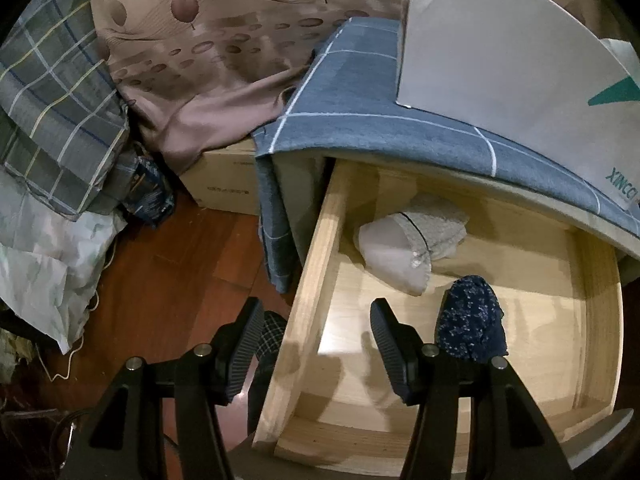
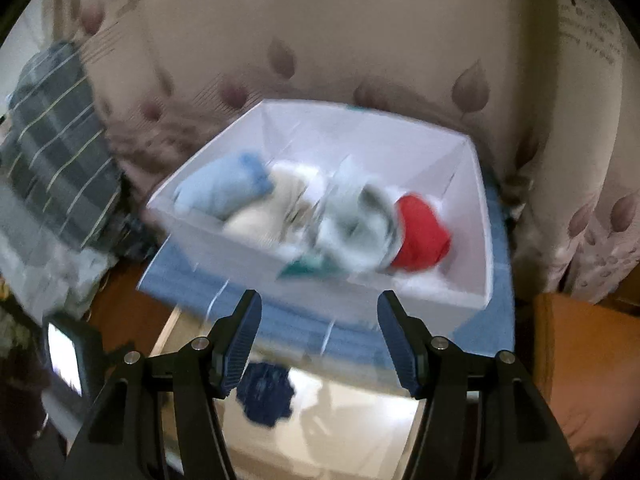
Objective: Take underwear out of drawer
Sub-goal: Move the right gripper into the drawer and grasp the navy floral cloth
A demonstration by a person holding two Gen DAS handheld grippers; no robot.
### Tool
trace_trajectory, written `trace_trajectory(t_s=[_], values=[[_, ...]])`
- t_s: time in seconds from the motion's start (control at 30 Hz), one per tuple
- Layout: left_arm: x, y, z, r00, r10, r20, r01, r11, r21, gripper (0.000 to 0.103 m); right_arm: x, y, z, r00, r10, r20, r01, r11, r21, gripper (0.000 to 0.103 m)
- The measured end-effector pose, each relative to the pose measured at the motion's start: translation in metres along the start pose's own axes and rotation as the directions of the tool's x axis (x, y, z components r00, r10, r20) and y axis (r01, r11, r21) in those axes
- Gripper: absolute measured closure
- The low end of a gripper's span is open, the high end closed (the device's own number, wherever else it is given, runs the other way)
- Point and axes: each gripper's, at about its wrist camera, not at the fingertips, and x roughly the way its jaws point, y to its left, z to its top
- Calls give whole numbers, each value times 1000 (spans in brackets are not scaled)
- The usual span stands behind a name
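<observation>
The wooden drawer (image 1: 320, 248) stands pulled out under a cabinet draped in blue checked cloth (image 1: 360, 92). Inside lie a folded white and grey underwear (image 1: 396, 256) and a rolled dark blue patterned one (image 1: 470, 320). My left gripper (image 1: 316, 308) hangs open above the drawer's left wall, holding nothing. The right wrist view is blurred. My right gripper (image 2: 319, 298) is open and empty in front of a white box (image 2: 248, 256) on the cloth. The box holds light blue (image 2: 224, 188), grey (image 2: 360, 220) and red (image 2: 420, 236) garments. The dark blue underwear (image 2: 264, 394) shows below in the drawer (image 2: 360, 420).
A brown leaf-patterned curtain (image 1: 208, 60) hangs behind. A plaid bundle (image 1: 52, 120), a pale bag (image 1: 40, 272) and a cardboard box (image 1: 228, 184) crowd the wooden floor (image 1: 180, 280) left of the drawer. A dark device with a bright screen (image 2: 64, 356) sits at the left.
</observation>
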Motion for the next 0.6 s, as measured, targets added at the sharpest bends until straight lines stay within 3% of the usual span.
trace_trajectory(t_s=[0.23,0.47,0.6], values=[[-3,16,0,1000,-4,0,4,998,-64,46,45,35,-57,985,61,-160,-81,989,-124,58],[-3,25,0,1000,-19,-11,17,995,-99,46,121,67,-97,941,60,-333,-133,971,-201,70],[-2,25,2,1000,-21,-16,20,995,-101,46,154,76,-105,920,56,-388,-149,965,-214,70]])
